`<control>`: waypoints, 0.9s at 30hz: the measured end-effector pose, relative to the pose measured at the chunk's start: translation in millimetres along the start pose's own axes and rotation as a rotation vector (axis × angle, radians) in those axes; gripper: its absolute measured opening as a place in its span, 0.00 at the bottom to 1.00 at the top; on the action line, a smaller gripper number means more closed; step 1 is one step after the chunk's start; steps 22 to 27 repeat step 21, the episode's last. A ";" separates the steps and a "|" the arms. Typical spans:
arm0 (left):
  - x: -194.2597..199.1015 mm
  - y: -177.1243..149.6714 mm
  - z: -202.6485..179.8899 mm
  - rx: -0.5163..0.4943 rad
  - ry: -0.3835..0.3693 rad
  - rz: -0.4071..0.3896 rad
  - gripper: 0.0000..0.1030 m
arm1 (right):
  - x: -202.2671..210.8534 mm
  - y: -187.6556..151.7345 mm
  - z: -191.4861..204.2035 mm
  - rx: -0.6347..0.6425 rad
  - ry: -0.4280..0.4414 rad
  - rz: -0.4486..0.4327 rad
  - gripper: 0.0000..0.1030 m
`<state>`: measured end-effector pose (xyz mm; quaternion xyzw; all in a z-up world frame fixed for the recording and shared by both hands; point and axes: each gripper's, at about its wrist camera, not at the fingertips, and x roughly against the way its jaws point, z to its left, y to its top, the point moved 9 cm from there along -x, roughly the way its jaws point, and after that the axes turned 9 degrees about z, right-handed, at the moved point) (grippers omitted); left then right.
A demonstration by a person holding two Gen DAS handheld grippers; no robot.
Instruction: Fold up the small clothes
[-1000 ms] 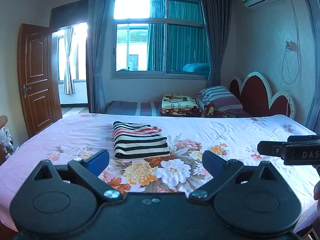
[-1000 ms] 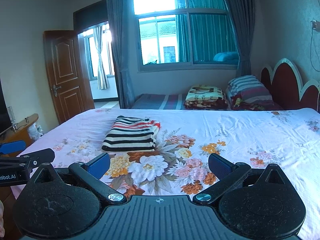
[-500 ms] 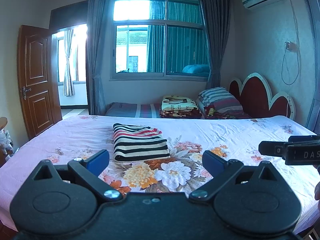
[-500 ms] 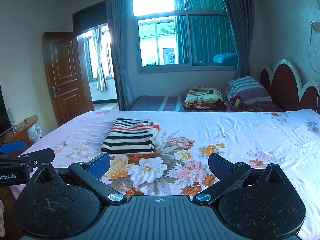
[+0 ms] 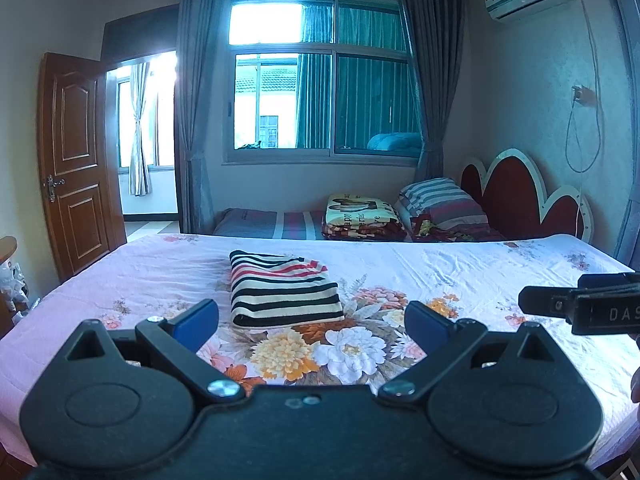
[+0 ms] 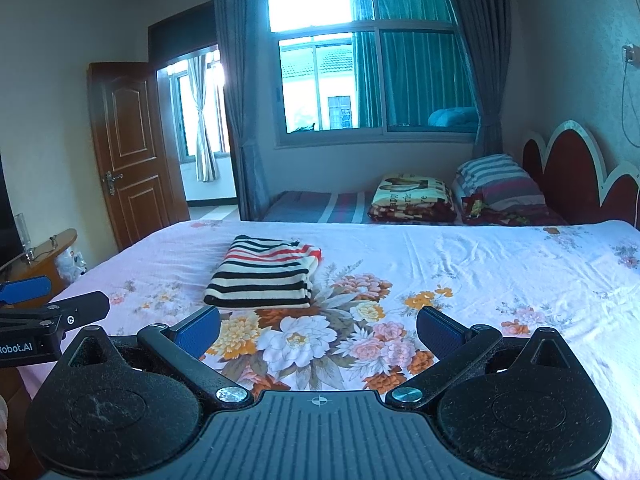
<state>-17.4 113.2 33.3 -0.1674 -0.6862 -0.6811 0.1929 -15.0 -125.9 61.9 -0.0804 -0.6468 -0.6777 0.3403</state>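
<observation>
Striped garment (image 5: pixel 284 288) lies folded on the flowered bed sheet (image 5: pixel 460 268), apart from both tools. Left gripper (image 5: pixel 312 320) and right gripper (image 6: pixel 318 330) are spread wide and hold nothing. Folding looks finished; next probably comes another piece. Readable: "DAS", "Robot.AI".

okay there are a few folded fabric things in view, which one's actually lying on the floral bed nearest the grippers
The black, white and red striped garment, folded on the floral sheet. The printed blanket and striped pillow lie on the bed beyond it.

Blown-out window (image 5: pixel 264 24) glare — fisheye-warped edges
</observation>
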 end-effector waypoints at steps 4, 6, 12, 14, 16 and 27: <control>1.0 -0.5 0.1 -0.002 -0.006 -0.003 0.96 | 0.0 0.4 -0.1 0.004 0.003 -0.003 1.00; 1.5 0.3 0.5 -0.007 -0.009 -0.006 0.96 | 0.2 0.8 -0.3 0.007 0.002 -0.004 1.00; -1.3 2.0 0.3 -0.012 -0.018 -0.008 0.96 | -1.0 1.3 0.0 0.016 0.008 -0.005 1.00; -0.8 1.9 1.7 -0.008 -0.012 -0.017 0.96 | -1.6 1.8 0.1 0.019 0.010 -0.005 1.00; -1.2 2.3 1.7 -0.021 -0.026 -0.018 0.96 | -2.0 3.0 0.7 0.023 0.015 -0.008 1.00; -1.0 3.7 4.5 0.002 -0.040 -0.025 0.95 | -2.9 4.2 2.8 0.032 0.026 -0.013 1.00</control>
